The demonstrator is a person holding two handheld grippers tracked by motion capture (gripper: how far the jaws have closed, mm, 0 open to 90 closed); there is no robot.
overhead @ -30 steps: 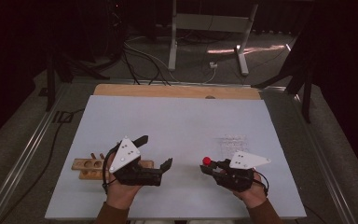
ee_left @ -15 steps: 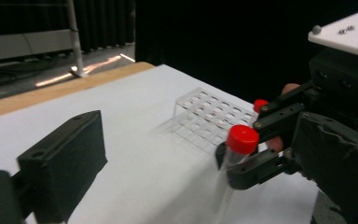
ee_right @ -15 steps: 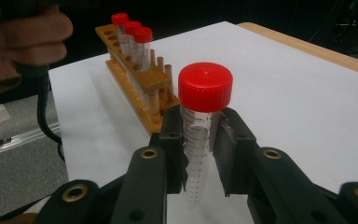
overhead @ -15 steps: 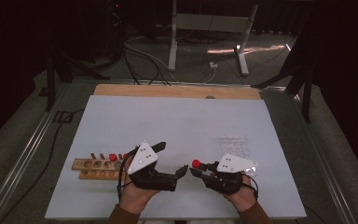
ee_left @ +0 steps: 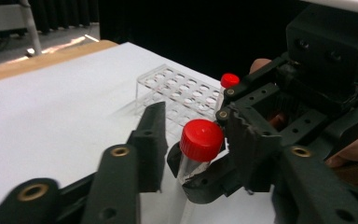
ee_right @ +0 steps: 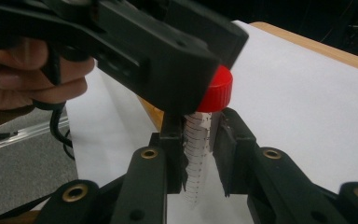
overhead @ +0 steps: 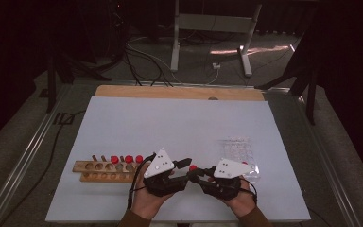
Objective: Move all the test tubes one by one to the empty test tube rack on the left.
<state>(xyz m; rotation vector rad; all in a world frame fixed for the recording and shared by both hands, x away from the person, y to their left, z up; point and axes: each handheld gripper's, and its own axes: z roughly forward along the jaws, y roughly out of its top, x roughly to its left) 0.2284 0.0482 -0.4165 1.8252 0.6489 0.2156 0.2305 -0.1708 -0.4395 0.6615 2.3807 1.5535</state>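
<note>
My right gripper is shut on a clear graduated tube and holds it upright by its body at the front middle of the white table. The tube's red cap sits between the jaws of my left gripper, which have just been closing around it. One left jaw lies against the cap. A thin gap shows on the other side. In the high view the left gripper and the right gripper meet tip to tip at the red cap.
A wooden rack with several holes and three red-capped tubes lies left of my hands. A clear plastic rack stands to the right, with one red-capped tube in it. Cables and a metal stand lie on the floor beyond the table.
My left hand has moved right from the wooden rack to the right gripper, and its wide-open jaws have narrowed around the red cap. The right hand has shifted left with its tube.
</note>
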